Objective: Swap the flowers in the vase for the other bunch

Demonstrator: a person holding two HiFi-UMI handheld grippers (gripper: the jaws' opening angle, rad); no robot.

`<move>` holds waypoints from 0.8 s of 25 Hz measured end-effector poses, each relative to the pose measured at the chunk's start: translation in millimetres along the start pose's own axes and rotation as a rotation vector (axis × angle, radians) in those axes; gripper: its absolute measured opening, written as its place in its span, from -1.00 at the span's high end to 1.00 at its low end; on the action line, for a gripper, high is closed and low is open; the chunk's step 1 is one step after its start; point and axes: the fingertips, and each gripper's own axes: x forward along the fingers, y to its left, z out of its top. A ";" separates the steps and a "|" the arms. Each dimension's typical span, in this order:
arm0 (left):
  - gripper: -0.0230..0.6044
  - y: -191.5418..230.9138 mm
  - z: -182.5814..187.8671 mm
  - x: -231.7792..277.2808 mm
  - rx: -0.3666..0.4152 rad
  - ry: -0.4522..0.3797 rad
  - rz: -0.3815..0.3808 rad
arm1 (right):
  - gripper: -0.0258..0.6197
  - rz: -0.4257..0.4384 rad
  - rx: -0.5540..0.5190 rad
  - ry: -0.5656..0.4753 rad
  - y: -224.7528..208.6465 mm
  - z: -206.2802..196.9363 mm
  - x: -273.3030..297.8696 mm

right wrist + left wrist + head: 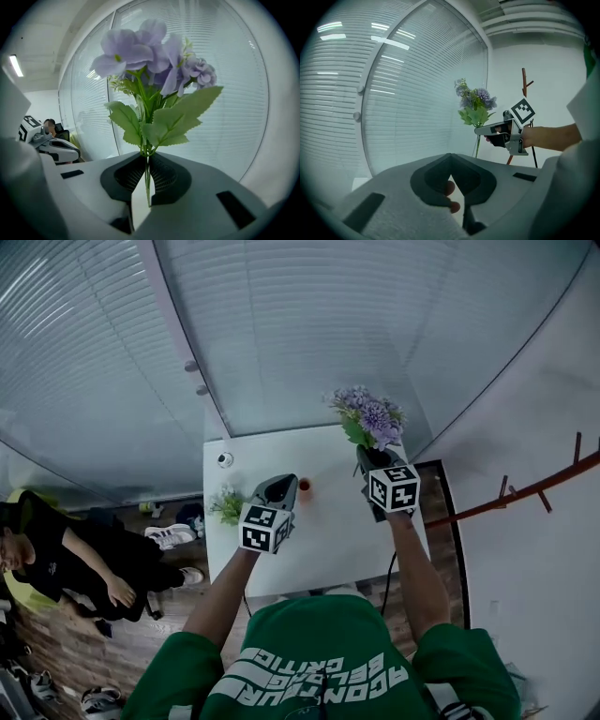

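Above the far right of the white worktop (328, 540), the purple flowers (367, 416) are clamped by the stem in the right gripper's (368, 454) jaws. The left gripper (281, 482), jaws closed and empty, hovers over its middle. A green bunch (227, 505) lies at its left edge. The small orange vase (304, 485) stands mid-worktop, flowerless.

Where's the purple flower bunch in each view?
Head view: purple flower bunch right of centre, just above the right gripper.
Left gripper view: right of centre, held by the right gripper.
Right gripper view: fills the centre, stem between the jaws.
Shared landmark: the window blinds, in all three views.
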 end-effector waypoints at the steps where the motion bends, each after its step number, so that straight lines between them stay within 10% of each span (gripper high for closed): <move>1: 0.91 -8.3 1.3 9.7 0.007 0.003 -0.019 | 0.82 -0.018 0.009 0.001 -12.6 -3.8 -6.6; 20: 0.91 -138.4 4.1 134.1 0.073 0.088 -0.216 | 0.82 -0.174 0.141 0.144 -174.7 -94.1 -82.5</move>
